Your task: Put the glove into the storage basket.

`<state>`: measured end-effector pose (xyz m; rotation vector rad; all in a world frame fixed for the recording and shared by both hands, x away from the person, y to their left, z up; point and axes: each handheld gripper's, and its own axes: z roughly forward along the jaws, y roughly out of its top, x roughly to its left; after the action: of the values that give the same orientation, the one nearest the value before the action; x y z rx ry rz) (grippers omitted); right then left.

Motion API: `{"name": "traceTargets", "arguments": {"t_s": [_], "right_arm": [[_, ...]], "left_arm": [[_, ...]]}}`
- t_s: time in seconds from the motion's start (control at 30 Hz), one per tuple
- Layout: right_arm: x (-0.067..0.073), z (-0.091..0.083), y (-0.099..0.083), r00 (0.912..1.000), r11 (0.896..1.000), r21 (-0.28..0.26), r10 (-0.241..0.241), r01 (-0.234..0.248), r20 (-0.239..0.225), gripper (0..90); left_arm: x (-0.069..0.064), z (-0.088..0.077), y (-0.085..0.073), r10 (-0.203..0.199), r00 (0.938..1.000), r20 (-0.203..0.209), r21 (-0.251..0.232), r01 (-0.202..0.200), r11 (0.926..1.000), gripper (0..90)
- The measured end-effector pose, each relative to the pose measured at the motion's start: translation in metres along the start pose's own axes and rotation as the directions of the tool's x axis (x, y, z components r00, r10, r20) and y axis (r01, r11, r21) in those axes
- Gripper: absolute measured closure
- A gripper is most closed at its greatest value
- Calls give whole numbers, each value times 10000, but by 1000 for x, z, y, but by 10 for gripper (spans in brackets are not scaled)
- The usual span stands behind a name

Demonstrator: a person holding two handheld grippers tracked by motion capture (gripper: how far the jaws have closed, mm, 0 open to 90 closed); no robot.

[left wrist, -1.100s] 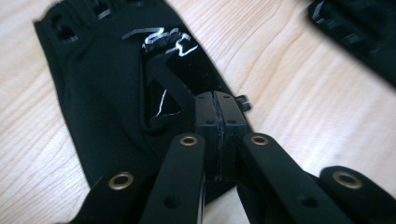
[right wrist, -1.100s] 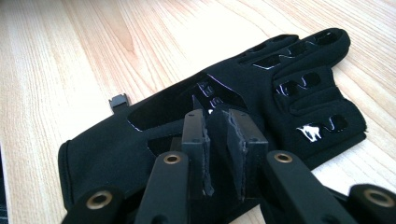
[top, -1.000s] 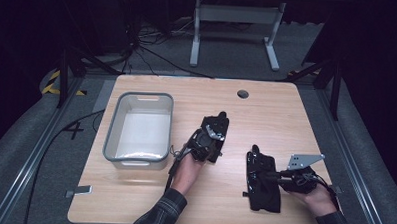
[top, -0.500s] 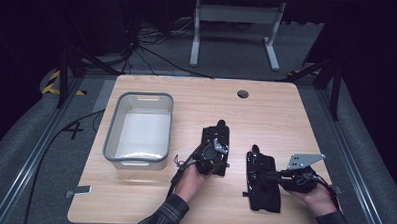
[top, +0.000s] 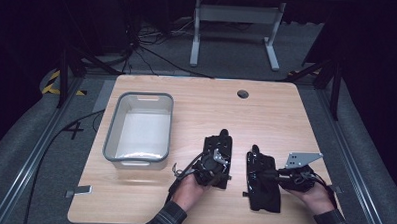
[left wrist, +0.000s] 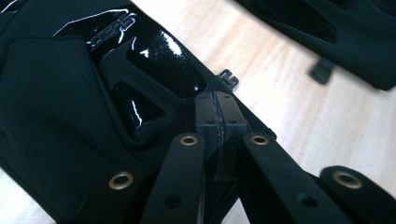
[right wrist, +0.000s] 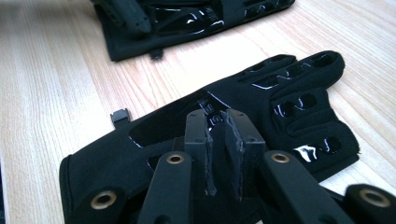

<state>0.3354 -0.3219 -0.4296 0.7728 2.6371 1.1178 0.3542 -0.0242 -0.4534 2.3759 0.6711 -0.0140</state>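
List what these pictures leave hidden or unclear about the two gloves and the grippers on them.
- Left glove, high view: cuff end covered by the left gripper and hand.
- Same glove, left gripper view: fingers cut off by the frame edges.
- Left gripper: whether fabric is pinched is hidden by the meeting pads.
- Right glove, right gripper view: cuff hidden behind the right gripper.
- Tub, high view: pale floor too washed out to check.

Grey plastic bin (top: 138,130) on the wooden table (top: 266,119), toward ten o'clock, open side up, whitish inside; round cable hole (top: 243,94) through the tabletop near twelve o'clock; beyond the far edge, a white metal stand (top: 234,33) on grey floor, dark cables (top: 148,52) trailing beside it at eleven o'clock; yellow-black hazard tape (top: 52,82) at nine o'clock.
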Motion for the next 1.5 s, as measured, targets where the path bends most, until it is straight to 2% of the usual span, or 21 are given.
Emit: {"name": "traceTargets", "arguments": {"t_s": [0.1, 0.33, 0.53, 0.63, 0.77, 0.87, 1.07, 1.13, 1.2, 1.33, 1.43, 1.5], "right_arm": [[0, -3, -3, 10000, 10000, -36, 79, -79, -24, 798], [1, -7, -5, 9999, 9998, -125, 123, -122, 90, 798], [0, -8, -7, 9997, 9997, -91, 212, -211, 117, 801], [-1, -8, -7, 9996, 9997, -82, 243, -242, 138, 801], [-3, -8, -8, 9995, 9996, -75, 286, -285, 154, 801], [-3, -8, -9, 9994, 9995, -65, 308, -308, 129, 806], [-1, -7, -10, 9998, 9998, 55, 198, -198, 45, 827], [0, -6, -11, 9998, 9997, 111, 216, -216, -15, 838], [-1, -4, -12, 9998, 9996, 171, 205, -205, -21, 848], [-4, -3, -13, 9996, 9995, 166, 271, -272, 56, 869], [-6, -3, -14, 9995, 9993, 188, 315, -317, 78, 879], [-7, -3, -14, 9994, 9992, 228, 334, -336, 94, 888]], "left_arm": [[-3, 1, 0, 89, 10000, 42, -35, -89, 10000, 896], [1, 2, 2, 55, 9997, 251, -85, -53, 9999, 895], [0, 5, 3, 148, 9978, 654, -63, -144, 9999, 895], [-8, 4, 3, 272, 9941, 1054, 155, -290, 9995, 888], [-19, 6, -1, 494, 9867, 1549, 219, -535, 9983, 878], [-23, 8, 0, 622, 9839, 1675, 233, -670, 9975, 879], [-35, 13, 4, 1078, 9733, 2028, 343, -1170, 9925, 876], [-34, 11, 5, 1142, 9734, 1988, 235, -1213, 9923, 819], [-31, 2, 4, 1119, 9777, 1778, 18, -1140, 9935, 802], [-19, -14, -4, 545, 9941, 935, -287, -520, 9982, 801], [-8, -23, -12, 26, 9988, 497, -469, -3, 9989, 801], [-5, -27, -16, -158, 9993, 325, -508, 175, 9986, 801]]}}
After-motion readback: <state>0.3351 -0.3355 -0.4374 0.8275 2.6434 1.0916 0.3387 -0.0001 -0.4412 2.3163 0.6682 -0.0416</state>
